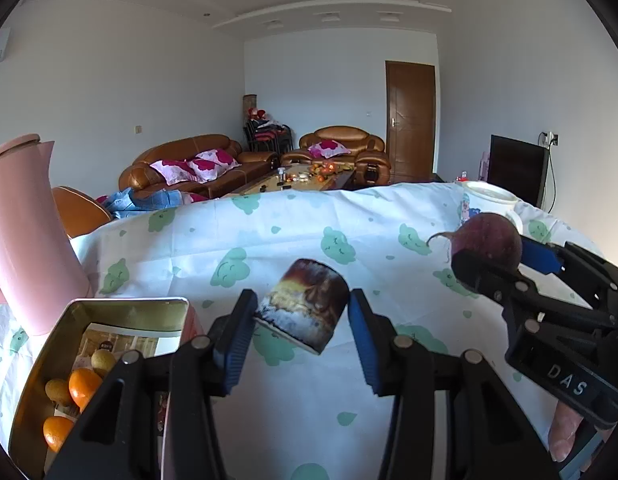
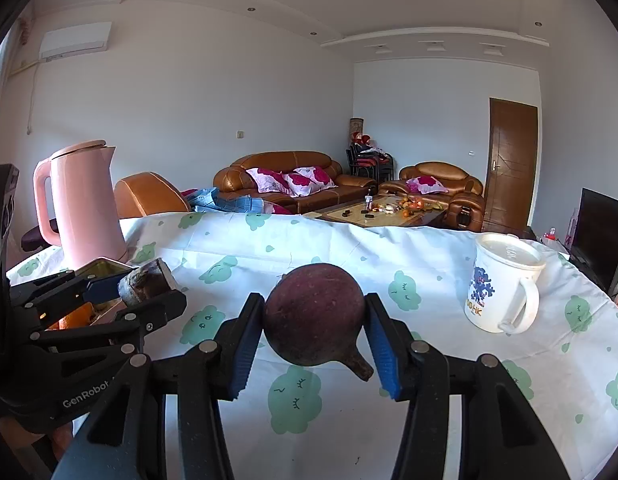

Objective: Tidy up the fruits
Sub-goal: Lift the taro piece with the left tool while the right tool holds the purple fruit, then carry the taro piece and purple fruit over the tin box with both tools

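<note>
My left gripper [image 1: 302, 296] is shut on a short brown mottled cylinder-shaped piece [image 1: 305, 308] and holds it above the tablecloth. The right wrist view shows that grip from the side, at the left gripper [image 2: 143, 292]. A dark purple round fruit [image 2: 313, 316] with a stubby stem sits between the blue pads of my right gripper [image 2: 313, 300], which is shut on it. In the left wrist view the same fruit [image 1: 489, 236] hangs at the right. An open metal tin [image 1: 41, 364] at lower left holds oranges [image 1: 83, 386] and small yellow-green fruits.
A tall pink kettle [image 1: 25, 240] stands behind the tin at the table's left. A white lidded mug [image 2: 497, 284] stands at the right. The white tablecloth [image 2: 389, 248] with green prints covers the table. A thumb [image 1: 563, 428] shows under the right gripper.
</note>
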{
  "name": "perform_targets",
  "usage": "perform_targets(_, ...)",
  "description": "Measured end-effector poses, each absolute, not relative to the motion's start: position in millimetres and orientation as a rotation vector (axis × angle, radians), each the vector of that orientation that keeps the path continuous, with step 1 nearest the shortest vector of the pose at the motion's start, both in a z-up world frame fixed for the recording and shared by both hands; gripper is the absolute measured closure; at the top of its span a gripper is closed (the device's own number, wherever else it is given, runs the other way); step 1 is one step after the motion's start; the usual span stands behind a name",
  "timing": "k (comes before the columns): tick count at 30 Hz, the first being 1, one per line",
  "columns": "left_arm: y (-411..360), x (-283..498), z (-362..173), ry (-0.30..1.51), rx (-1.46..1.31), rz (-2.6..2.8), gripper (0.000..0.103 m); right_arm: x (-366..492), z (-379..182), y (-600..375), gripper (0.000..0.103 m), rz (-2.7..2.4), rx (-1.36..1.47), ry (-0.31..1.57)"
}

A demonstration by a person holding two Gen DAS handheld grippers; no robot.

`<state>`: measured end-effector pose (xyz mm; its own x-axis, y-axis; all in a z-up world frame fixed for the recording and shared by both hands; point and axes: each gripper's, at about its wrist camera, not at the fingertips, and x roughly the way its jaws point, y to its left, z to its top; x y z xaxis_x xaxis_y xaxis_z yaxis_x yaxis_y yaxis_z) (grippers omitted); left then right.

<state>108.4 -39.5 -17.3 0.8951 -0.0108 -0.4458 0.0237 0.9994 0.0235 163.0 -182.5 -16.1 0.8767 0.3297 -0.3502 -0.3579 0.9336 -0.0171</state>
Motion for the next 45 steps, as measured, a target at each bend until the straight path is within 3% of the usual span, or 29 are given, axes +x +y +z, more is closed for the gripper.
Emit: perform_targets(45, 7.8, 57.9, -9.3, 0.482, 0.029, 0.077, 0.055, 133.8, -18.2, -124.0, 0.051, 0.513, -0.143, 0.391)
